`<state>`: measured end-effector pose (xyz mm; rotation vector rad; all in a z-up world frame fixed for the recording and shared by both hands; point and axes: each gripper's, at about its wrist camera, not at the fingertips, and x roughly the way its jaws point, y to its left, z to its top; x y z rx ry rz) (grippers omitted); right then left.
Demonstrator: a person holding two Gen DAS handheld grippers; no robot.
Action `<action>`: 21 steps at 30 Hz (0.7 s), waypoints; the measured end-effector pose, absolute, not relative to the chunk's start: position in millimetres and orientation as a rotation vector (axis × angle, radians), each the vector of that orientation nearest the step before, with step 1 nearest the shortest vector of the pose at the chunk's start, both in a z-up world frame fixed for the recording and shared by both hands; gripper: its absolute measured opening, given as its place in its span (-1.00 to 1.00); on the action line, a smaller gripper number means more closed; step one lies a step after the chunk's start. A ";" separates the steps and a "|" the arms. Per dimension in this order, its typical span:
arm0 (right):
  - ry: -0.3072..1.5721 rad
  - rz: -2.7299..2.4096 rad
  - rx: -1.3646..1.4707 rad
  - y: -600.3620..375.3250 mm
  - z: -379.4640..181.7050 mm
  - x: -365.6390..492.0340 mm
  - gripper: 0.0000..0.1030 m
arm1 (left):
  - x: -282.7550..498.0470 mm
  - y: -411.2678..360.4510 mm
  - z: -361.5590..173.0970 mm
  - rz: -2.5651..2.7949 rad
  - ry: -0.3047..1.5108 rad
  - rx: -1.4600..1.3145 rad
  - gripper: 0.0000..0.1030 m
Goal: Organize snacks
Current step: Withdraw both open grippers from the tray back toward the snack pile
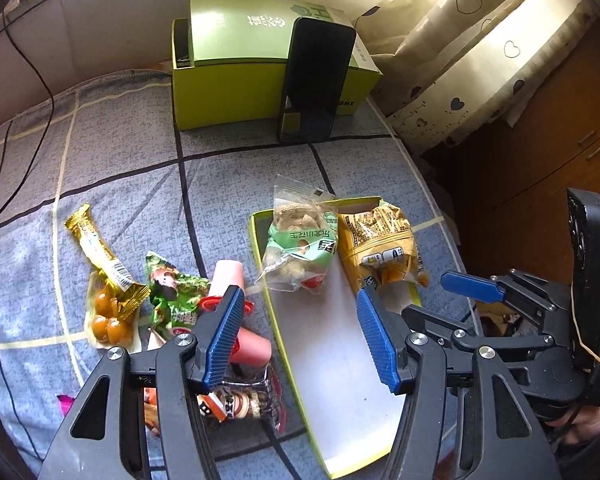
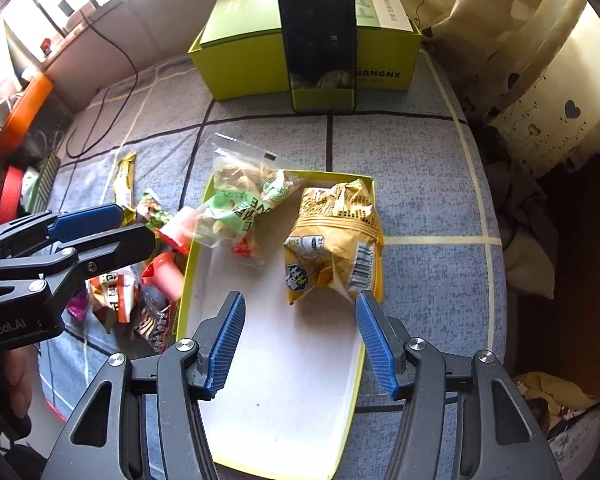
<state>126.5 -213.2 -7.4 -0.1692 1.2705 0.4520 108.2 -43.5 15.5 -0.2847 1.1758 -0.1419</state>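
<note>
A shallow white tray with a yellow-green rim lies on the grey checked cover. In it lie a clear-and-green peanut bag and a yellow snack bag. Left of the tray lies a heap of loose snacks: a gold wrapped bar, a green packet, pink sausages and a dark packet. My left gripper is open and empty over the tray's left rim; it also shows in the right wrist view. My right gripper is open and empty over the tray.
A yellow-green box stands at the back with a black phone leaning on it. A black cable runs along the left. Curtains and a wooden cabinet are right of the bed edge.
</note>
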 end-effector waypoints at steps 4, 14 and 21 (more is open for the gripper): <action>1.274 0.477 -0.178 -203.6 -3.3 111.0 0.10 | 94.3 -36.3 22.6 -0.093 1.156 -0.272 0.15; 1.273 0.558 -0.228 -169.1 8.0 74.6 0.10 | 59.8 -9.8 38.5 0.029 1.114 -0.269 0.15; 1.273 0.612 -0.259 -144.6 14.4 57.6 0.10 | 38.0 11.7 39.8 0.084 1.114 -0.274 0.15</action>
